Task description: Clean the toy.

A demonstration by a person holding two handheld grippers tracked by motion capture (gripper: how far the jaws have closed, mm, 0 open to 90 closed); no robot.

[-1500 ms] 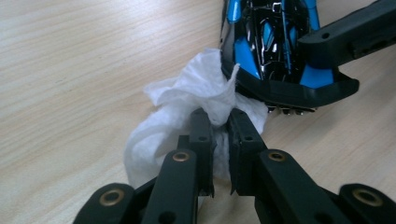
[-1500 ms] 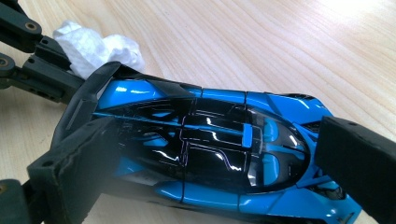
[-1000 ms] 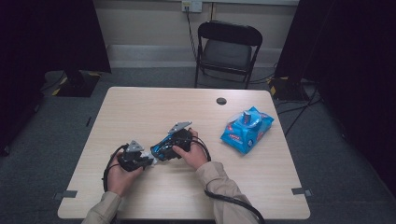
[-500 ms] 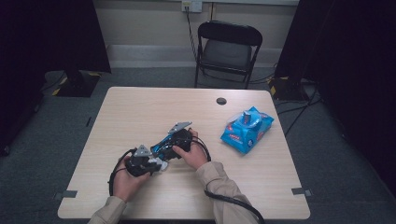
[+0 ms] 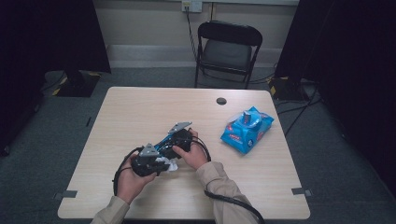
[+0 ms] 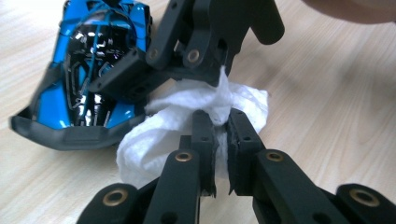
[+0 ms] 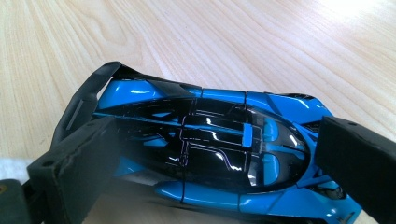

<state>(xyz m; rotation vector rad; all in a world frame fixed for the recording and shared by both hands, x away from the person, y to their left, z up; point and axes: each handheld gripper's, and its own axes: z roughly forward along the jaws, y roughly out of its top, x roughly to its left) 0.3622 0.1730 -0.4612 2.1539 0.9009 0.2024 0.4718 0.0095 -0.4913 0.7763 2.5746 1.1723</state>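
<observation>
A blue and black toy car [image 7: 210, 149] lies on the wooden table between the two jaws of my right gripper [image 7: 217, 158], which is shut on it. From above, the car [image 5: 163, 141] sits in the right gripper [image 5: 180, 139] near the table's middle front. My left gripper [image 6: 222, 126] is shut on a crumpled white wipe [image 6: 187, 116]. The wipe touches the car's rear end [image 6: 88, 84] and the right gripper's jaw [image 6: 205, 42]. In the high view the left gripper [image 5: 154, 163] and the wipe [image 5: 170, 164] sit just left of the right hand.
A blue pack of wet wipes [image 5: 246, 129] lies on the table's right part. A small black round object [image 5: 221, 101] sits near the far edge. A black folding chair [image 5: 229, 46] stands behind the table [image 5: 140, 107].
My left gripper has moved right and slightly up with the wipe, from apart from the car to right against its rear. The right gripper and car have stayed put.
</observation>
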